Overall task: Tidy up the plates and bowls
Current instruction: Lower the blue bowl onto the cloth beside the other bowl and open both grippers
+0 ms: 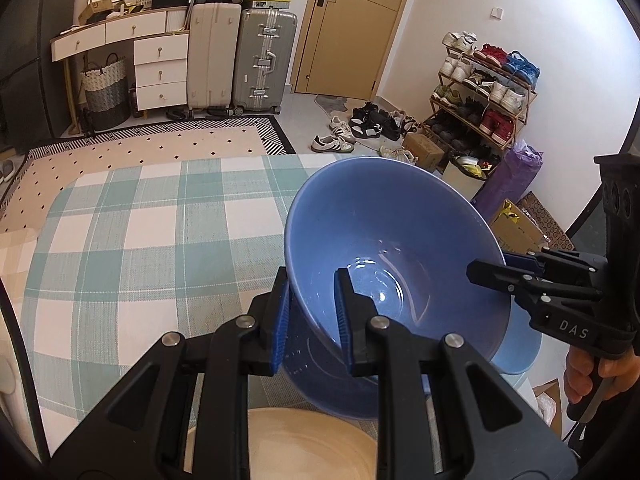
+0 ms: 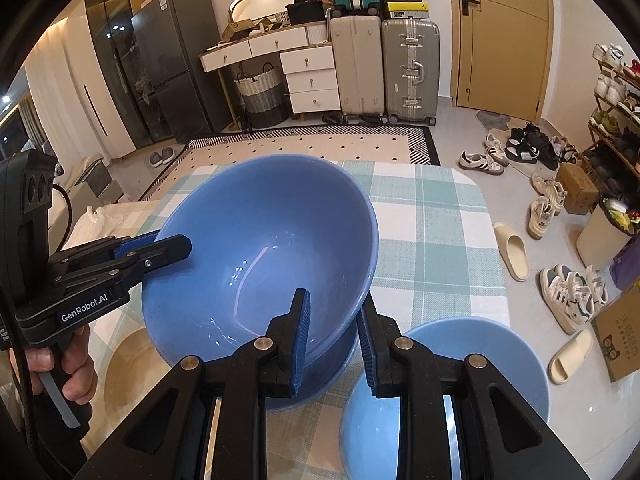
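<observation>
At the far left, seen from the right wrist, a hand (image 2: 66,364) holds the left gripper (image 1: 310,312), whose jaws are clamped on the left side of the blue bowl's (image 1: 396,248) rim, one pad inside the wall and one outside. Below it lies a tan plate (image 1: 304,440), cut off by the gripper body in the left view and dim and washed out in the right view, so its full outline is hard to make out. The bowl itself hangs between the two tools above the checked cloth (image 1: 132,220), tilted so that its mouth faces back toward both cameras; whether its foot touches the cloth cannot be told, since the wall of the bowl and the gripper bodies hide it. On the bowl's right side the right gripper (image 2: 334,328) is likewise closed on the rim, a pad on each face of the wall, so the bowl is carried by both hands at opposite edges. Just to the right and lower lies a pale blue plate (image 2: 500,360), partly covered by the right gripper, with only a sliver of it showing past the bowl in the left view. That plate lies on the right gripper's side and the tan plate on the left gripper's, so where the bowl goes next probably turns on which way the pair swings; the right hand is nearer the pale blue plate. The bowl being round, it has no long axis to line up, only its tilt to level.
</observation>
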Demonstrator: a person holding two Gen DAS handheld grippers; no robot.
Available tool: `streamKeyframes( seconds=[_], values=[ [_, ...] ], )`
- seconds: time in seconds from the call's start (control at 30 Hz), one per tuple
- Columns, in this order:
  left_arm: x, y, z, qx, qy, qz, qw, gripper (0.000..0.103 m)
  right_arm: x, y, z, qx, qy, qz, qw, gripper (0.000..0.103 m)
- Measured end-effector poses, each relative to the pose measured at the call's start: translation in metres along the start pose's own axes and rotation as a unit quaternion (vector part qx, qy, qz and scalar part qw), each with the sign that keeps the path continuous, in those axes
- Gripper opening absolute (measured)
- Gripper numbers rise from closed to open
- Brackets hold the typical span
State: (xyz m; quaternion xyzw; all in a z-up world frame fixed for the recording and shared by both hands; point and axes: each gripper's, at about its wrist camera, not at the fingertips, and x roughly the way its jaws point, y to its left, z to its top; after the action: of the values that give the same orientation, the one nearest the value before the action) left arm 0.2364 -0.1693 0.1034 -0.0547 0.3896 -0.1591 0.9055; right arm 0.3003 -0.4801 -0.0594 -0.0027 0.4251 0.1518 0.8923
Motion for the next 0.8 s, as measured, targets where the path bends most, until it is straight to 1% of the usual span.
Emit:
streamKeyframes(
  seconds=[0.13,0.47,0.8],
  values=[
    [0.016,0.003,-0.002,-0.002,0.01,0.002,0.9999,0.018,0.005,0.003,-0.005,-0.005,0.006,-0.004,1.0,0.023],
    [0.04,0.013,-0.022,-0.004,0.028,0.013,0.9995,0.018,0.024,0.008,-0.018,-0.026,0.022,-0.021,0.999,0.024],
    [0.052,0.014,-0.033,0.007,0.035,0.026,0.999,0.018,0.035,0.018,-0.026,-0.062,0.025,-0.06,0.996,0.024]
  ],
)
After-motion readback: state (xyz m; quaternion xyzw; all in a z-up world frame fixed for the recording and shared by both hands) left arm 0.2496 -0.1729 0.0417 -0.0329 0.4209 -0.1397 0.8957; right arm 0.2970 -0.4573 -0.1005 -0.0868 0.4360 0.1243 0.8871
